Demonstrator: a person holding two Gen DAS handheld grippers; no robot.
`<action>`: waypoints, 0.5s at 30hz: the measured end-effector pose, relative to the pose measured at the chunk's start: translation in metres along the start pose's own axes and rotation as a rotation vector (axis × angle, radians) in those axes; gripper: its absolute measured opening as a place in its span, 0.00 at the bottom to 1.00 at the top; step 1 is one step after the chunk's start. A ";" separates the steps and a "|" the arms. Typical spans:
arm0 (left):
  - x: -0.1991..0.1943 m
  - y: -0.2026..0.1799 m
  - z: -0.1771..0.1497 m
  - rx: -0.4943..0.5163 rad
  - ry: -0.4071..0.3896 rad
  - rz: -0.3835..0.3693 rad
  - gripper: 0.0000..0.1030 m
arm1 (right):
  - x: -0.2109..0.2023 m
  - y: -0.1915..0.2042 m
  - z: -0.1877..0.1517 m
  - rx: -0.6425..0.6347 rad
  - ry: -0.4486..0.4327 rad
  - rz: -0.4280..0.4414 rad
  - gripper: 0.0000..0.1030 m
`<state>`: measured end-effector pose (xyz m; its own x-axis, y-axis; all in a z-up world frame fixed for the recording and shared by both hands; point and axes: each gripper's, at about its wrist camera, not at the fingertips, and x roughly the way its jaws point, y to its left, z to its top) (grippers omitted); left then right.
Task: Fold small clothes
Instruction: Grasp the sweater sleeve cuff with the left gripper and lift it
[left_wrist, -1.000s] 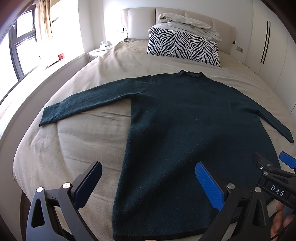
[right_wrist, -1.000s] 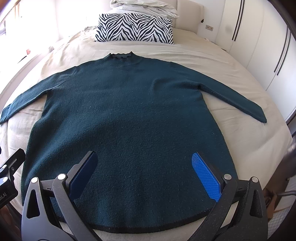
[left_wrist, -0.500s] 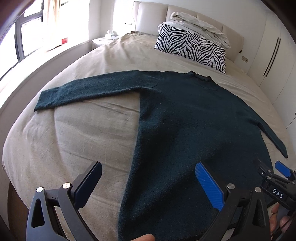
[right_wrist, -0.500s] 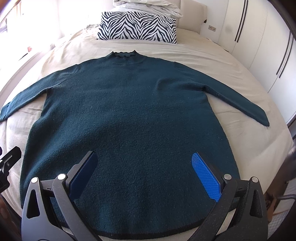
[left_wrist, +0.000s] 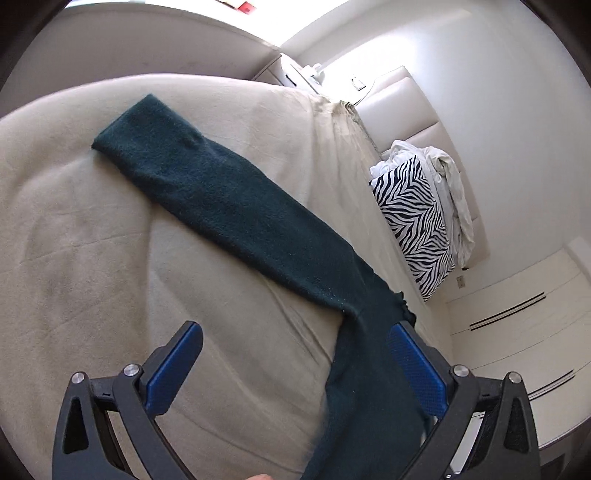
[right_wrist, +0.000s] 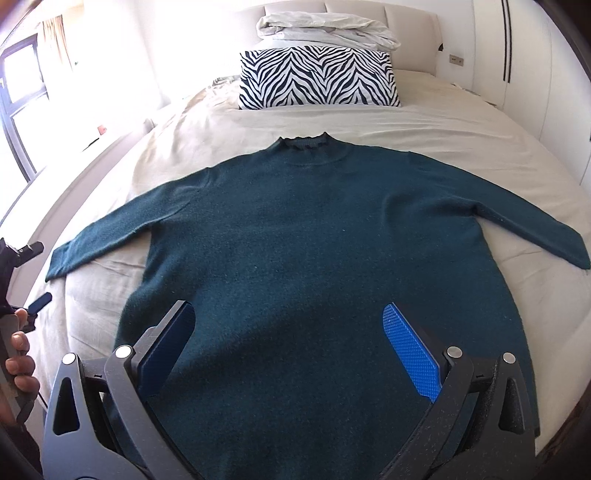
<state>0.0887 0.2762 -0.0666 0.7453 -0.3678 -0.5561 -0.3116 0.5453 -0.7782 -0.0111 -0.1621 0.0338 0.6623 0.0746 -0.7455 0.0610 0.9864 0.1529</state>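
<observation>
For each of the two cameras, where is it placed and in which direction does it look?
Left wrist: sits on the left claw, rolled sideways, looking along the sweater sleeve; its open fingers show.
Right wrist: sits on the right claw at the hem, facing the headboard; its open fingers, the left claw and a hand show.
Shared: sweater, zebra pillow, bed.

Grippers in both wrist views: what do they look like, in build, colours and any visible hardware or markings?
The left gripper and right gripper are alike: two black angular arms with triangular cut-outs and round silver bolt heads, each tipped with a flat blue pad with a fine diamond-grid texture. No cables or markings show. At the right view's left edge, a hand grips the left tool's black handle; no sleeve is visible.
</observation>
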 end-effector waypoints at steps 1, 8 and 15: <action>0.001 0.014 0.008 -0.075 -0.012 -0.033 1.00 | 0.002 0.001 0.002 0.009 -0.006 0.014 1.00; 0.010 0.069 0.050 -0.338 -0.152 -0.079 1.00 | 0.016 0.013 0.017 0.021 -0.016 0.058 1.00; 0.025 0.094 0.076 -0.492 -0.297 -0.141 0.98 | 0.035 0.019 0.022 0.037 0.003 0.103 0.99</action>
<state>0.1227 0.3753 -0.1313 0.9103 -0.1463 -0.3872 -0.3814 0.0671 -0.9220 0.0296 -0.1441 0.0250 0.6644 0.1754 -0.7265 0.0208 0.9674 0.2525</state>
